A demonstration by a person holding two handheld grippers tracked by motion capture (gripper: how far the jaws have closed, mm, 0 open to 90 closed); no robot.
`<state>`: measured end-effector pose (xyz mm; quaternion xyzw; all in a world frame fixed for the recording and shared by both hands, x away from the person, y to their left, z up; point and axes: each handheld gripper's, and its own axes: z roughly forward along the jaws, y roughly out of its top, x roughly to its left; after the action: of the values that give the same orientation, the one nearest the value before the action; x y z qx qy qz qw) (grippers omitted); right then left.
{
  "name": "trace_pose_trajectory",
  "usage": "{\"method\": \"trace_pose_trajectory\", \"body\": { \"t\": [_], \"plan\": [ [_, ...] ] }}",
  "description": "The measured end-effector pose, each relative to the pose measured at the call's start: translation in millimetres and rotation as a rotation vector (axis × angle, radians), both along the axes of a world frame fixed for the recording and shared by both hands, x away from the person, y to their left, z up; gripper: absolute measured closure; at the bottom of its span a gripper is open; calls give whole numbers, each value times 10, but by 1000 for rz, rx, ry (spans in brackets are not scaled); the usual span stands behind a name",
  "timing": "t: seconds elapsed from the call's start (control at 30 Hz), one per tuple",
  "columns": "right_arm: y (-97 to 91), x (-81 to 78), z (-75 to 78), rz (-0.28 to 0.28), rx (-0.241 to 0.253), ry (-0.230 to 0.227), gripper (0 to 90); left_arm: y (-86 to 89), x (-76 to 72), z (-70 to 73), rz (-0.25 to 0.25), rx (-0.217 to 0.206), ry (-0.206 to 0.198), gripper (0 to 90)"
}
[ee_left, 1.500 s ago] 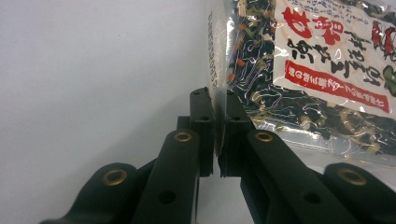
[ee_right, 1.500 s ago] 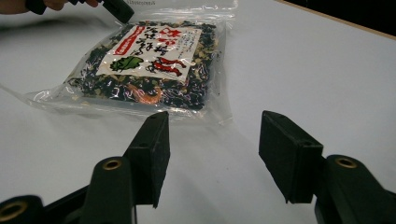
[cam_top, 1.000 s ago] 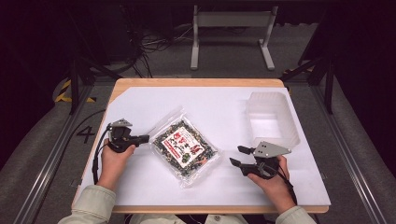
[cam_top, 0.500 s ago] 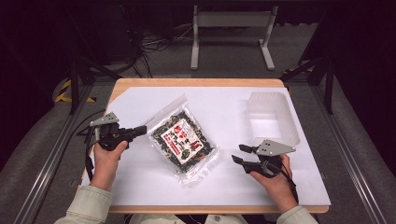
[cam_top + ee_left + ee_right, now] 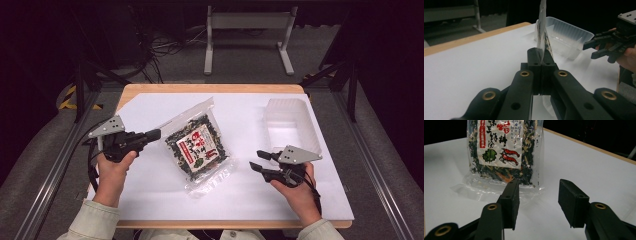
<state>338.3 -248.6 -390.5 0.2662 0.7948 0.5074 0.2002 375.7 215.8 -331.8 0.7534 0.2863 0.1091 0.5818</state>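
Clear-plastic seaweed snack bag [image 5: 196, 146] mid-table, tilted up, one edge on the white sheet | my left gripper [image 5: 153, 134] clamps its 9 o'clock edge | my right gripper [image 5: 260, 162] gapes empty at 3 o'clock | tub [image 5: 291, 125] at 2 o'clock | tip: keep the pinch firm, support the sagging lower end.

On the white-topped wooden bench [image 5: 150, 200], the clear plastic packet of dark dried seaweed [image 5: 196, 146] sits mid-bench. The left tongs [image 5: 152, 134] meet its left edge; the right tongs [image 5: 258, 161] lie right of it, apart. The translucent plastic tub [image 5: 291, 125] stands behind them.
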Motion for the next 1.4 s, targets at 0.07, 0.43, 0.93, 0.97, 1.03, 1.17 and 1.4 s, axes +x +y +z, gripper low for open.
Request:
{"method": "trace_pose_trajectory", "body": {
  "t": [0.07,0.43,0.93,0.97,1.03,1.17,1.4],
  "plan": [
    [3,5,35,3,11,-6,526,-24,-39,67,-6,0,-25,898],
    [90,133,249,58,66,-42,478,-90,-160,282,-24,-10,-95,898],
    [370,434,439,153,123,-70,381,-57,-245,444,-47,-48,-143,899],
    [397,453,438,163,135,-74,373,-54,-254,455,-52,-50,-143,899],
    [454,485,432,175,156,-84,363,-50,-273,476,-59,-61,-146,898],
    [553,534,406,200,222,-89,346,-49,-306,507,-76,-73,-152,898],
    [745,613,427,272,217,-65,293,-96,-346,533,-104,-68,-167,898]
  ]
}}
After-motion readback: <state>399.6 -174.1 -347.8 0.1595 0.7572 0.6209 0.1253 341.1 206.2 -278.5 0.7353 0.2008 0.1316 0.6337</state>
